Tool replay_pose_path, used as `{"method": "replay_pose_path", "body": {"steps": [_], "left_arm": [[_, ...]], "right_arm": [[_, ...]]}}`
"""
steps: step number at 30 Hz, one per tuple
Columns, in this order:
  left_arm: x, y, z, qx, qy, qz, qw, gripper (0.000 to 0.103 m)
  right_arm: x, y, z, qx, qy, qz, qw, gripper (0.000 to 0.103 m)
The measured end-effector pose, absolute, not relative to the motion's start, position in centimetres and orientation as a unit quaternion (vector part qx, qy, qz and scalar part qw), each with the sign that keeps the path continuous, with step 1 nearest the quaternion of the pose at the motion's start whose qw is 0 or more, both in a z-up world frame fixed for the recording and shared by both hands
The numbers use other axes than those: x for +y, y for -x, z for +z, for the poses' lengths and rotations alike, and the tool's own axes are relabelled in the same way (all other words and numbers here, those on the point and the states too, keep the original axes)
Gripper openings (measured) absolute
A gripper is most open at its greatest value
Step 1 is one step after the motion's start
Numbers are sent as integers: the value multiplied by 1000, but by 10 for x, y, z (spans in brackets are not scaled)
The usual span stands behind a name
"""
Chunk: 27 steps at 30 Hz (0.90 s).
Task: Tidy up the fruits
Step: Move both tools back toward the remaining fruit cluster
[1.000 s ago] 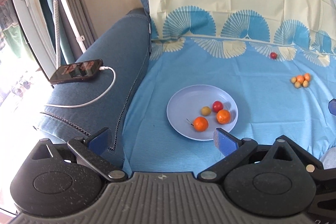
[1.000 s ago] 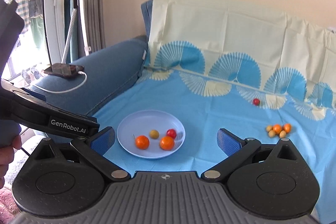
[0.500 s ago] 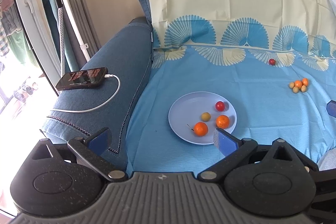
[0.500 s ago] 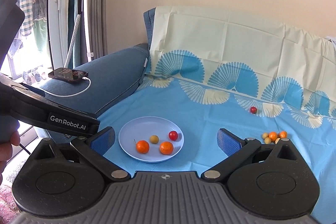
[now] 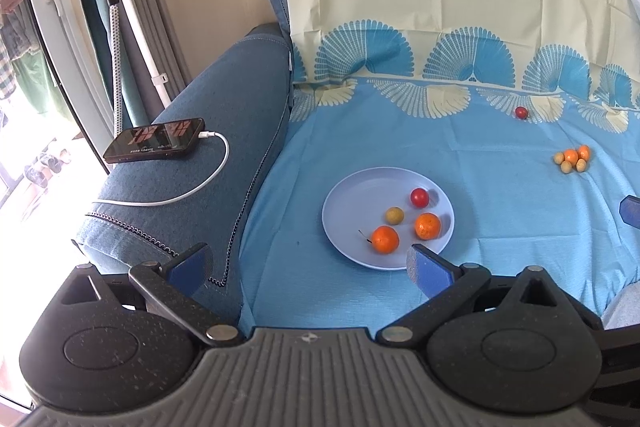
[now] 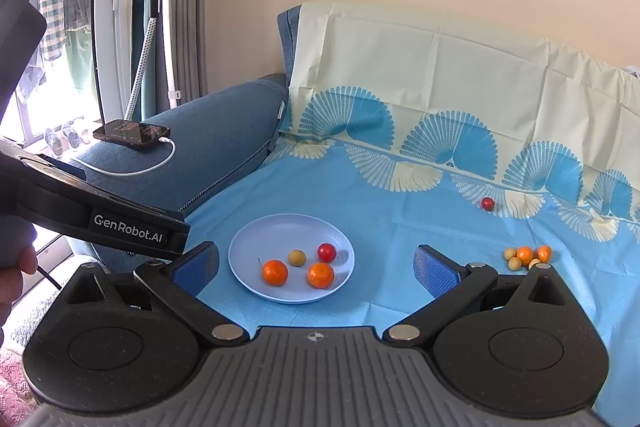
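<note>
Fruit's about half sorted: both my grippers, left (image 5: 308,263) and right (image 6: 316,265), are wide open, holding nothing. Mid-frame, plate (image 6: 256,247) has four pieces. Further right, a small cluster (image 6: 526,257) and one red fruit (image 6: 487,203) sit on the sheet (image 6: 400,219).

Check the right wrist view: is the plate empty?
No, the plate holds four fruits: two oranges, a red one and a small yellowish one.

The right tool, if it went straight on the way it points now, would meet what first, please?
Probably the plate, near its right rim beside an orange; the open right tool points there, though depth is unclear.
</note>
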State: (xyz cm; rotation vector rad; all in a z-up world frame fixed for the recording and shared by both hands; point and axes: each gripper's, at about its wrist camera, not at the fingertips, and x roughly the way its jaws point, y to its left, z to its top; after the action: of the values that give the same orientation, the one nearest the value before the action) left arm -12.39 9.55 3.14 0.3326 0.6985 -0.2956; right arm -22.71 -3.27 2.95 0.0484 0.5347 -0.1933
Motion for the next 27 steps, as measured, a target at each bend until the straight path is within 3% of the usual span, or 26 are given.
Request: {"method": "replay_pose_path", "body": {"steps": [27], "left_arm": [[71,81,0,396,-175,-138,891,103]], "right_arm": [[-68,197,-7,313,-72,-117,940,102]]}}
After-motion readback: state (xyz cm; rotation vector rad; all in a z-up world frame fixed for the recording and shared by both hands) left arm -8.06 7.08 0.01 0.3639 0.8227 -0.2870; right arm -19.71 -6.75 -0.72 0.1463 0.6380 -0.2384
